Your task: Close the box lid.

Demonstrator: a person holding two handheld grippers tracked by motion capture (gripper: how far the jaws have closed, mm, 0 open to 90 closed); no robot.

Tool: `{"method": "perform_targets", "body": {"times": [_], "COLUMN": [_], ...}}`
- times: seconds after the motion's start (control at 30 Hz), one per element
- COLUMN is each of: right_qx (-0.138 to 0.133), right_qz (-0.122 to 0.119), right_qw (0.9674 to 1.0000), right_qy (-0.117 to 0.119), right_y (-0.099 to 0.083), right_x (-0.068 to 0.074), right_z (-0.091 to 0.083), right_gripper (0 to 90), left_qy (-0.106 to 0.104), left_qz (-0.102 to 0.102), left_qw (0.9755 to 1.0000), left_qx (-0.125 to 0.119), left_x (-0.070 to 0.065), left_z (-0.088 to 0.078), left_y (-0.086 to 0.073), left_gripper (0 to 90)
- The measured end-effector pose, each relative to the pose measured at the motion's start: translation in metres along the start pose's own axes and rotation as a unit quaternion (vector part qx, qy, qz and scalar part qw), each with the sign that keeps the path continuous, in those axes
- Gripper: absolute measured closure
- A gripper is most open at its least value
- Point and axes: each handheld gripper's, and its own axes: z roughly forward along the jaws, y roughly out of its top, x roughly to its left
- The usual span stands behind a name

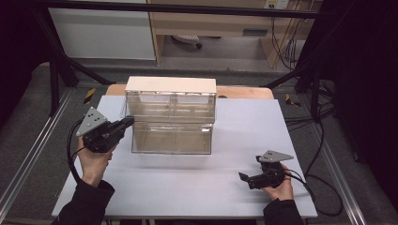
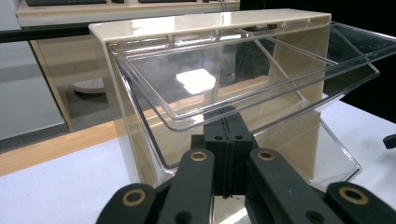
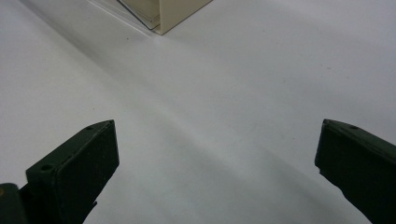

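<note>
Nearest first: right gripper rests low on the white table, its 2 jaws spread wide with only bare matte tabletop between them; just beyond its fingertips a beige corner of the cabinet base shows. Left gripper has its 2 jaws pressed together, flat pads face to face, nothing visibly clamped; tips sit right at the lip of the clear upper bin, whether touching I cannot tell. Beyond the fingers the bin stands tilted outward from the drawer cabinet, which stands mid-table, well ahead of both hands. Cabinet: beige, smooth, boxy shell with a flat top; 2 tilt-out bins above, 1 wider bin below, all glossy transparent plastic with thin rims and bright glare. Judgement: step in hand is working the upper left bin with closed tips, either pushing it shut or tipping it further. Next move calls for a steady nudge at the rim, tips kept low enough not to slip off slick plastic, while the right gripper waits.
</note>
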Motion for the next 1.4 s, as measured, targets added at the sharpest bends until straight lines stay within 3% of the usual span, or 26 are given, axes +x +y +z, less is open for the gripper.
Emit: {"method": "perform_targets", "body": {"times": [0.87,1.1,1.3,1.4], "right_qx": [0.002,0.003,0.001,0.001], "right_qz": [0.002,0.004,0.005,0.006], "right_qw": [1.0,1.0,1.0,1.0], "right_qy": [-0.002,-0.002,-0.003,-0.003], "right_y": [-0.001,-0.001,-0.001,-0.001], "right_x": [-0.001,-0.001,-0.001,-0.001], "right_z": [-0.001,-0.001,-0.002,-0.002], "right_gripper": [0.4,0.4,0.4,0.4], "left_qy": [-0.01,-0.022,-0.027,-0.027], "left_qz": [0.006,0.015,0.012,0.015], "left_qw": [0.9992,0.9977,0.9961,0.9948], "left_qx": [0.038,0.062,0.083,0.098], "left_x": [-0.005,-0.007,-0.004,0.0], "left_z": [0.008,0.01,0.001,-0.003], "left_y": [-0.01,-0.019,-0.031,-0.04], "left_gripper": [89.6,89.6,89.4,85.0]}}
